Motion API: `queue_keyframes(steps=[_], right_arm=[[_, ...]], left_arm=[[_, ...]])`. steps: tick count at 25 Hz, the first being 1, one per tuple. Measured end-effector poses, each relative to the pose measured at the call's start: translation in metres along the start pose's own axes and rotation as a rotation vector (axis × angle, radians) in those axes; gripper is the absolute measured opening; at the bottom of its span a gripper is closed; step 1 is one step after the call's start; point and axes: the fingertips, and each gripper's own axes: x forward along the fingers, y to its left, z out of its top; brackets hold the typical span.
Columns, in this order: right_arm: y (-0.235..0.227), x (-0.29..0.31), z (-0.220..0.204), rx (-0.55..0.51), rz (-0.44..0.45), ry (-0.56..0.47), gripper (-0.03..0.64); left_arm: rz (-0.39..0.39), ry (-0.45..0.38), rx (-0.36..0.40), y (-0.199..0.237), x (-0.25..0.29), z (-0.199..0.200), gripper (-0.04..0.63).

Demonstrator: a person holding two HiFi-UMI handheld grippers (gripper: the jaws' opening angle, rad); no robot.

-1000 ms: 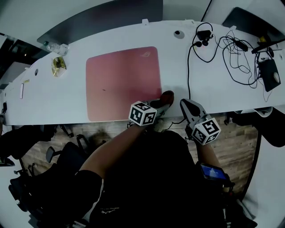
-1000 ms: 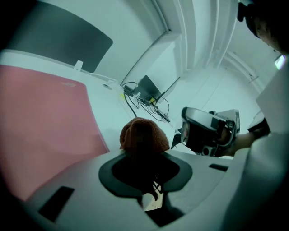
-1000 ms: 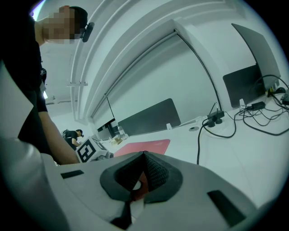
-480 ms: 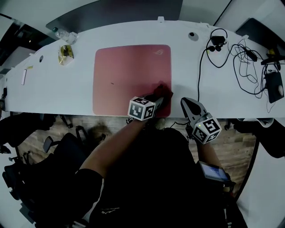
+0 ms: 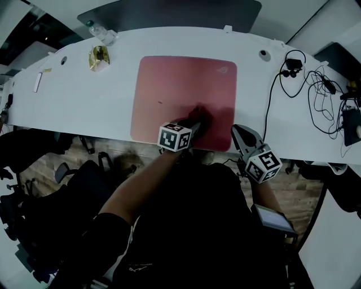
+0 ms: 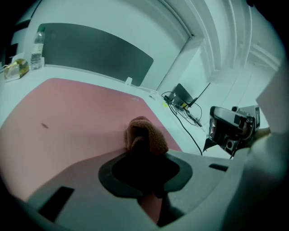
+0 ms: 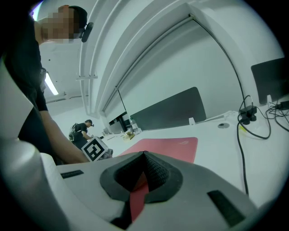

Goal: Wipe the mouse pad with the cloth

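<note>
The pink mouse pad (image 5: 180, 84) lies on the white desk (image 5: 79, 101). My left gripper (image 5: 197, 122) is over the pad's near right part, shut on a bunched brown cloth (image 6: 145, 134) that presses on the pad (image 6: 76, 113). The cloth (image 5: 199, 115) hides its fingertips. My right gripper (image 5: 237, 131) hovers at the desk's front edge, just right of the pad, shut with nothing in it. In the right gripper view its jaws (image 7: 143, 158) meet at the tip, with the pad (image 7: 169, 146) beyond.
Black cables (image 5: 304, 73) and small devices clutter the desk's right end. A gold-wrapped item (image 5: 98, 56) and a water bottle (image 5: 102, 35) sit at the far left. A dark partition panel (image 5: 169, 14) runs behind the desk. Office chairs (image 5: 73, 180) stand below the front edge.
The left gripper has carried the cloth leftward from the pad's lower right corner onto the pad. The head view has shifted; the right gripper has stayed by the desk edge.
</note>
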Motion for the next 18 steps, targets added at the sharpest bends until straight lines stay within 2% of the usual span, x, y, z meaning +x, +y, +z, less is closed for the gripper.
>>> queue_keyframes(steps=[18], right_arm=[[0.044,0.059,0.011,-0.023,0.04,0.017,0.023]], left_arm=[[0.161,-0.038,-0.025,0.114,-0.086,-0.007,0.086]])
